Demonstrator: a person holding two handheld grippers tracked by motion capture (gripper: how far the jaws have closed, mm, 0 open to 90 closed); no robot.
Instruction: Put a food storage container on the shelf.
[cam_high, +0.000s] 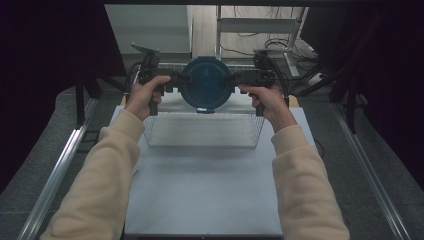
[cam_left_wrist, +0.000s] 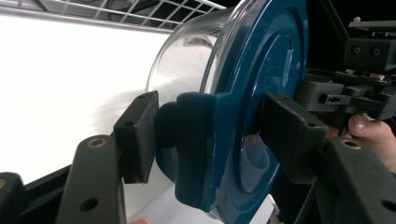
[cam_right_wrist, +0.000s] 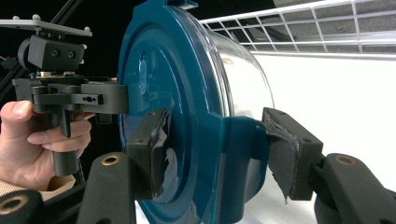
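Desk: your white desk (cam_high: 205, 185) runs broad and bare in front of you, plenty of open surface between your sleeves; its front edge sits at the bottom of the high view.
Room: dark curtains on both sides, metal rails along the grey floor left and right, a shelf frame and loose cables beyond the far edge.
Wire basket: the wire basket (cam_high: 202, 131) sits on the far half of the desk, its near rim just below the container; its white grid shows at the top of both gripper views. Through the mesh it looks empty, though I can't be sure.
Container: you've got the clear round container (cam_high: 206, 84) up in the air above the basket's far side, tipped on its side, blue lid (cam_left_wrist: 261, 88) facing you. Transparent body (cam_right_wrist: 243, 70) points away from you; I see nothing inside it.
Left gripper: your left gripper (cam_high: 172, 79) comes in from the left, jaws clamped on the lid's edge tab (cam_left_wrist: 196, 140), one jaw on the lid face, one behind the tab.
Right gripper: your right gripper (cam_high: 239, 77) mirrors it from the right, jaws closed over the opposite tab (cam_right_wrist: 238, 158), with torn padding showing on both.
Hands: each hand (cam_high: 146, 96) wraps a grip handle, level with the container.
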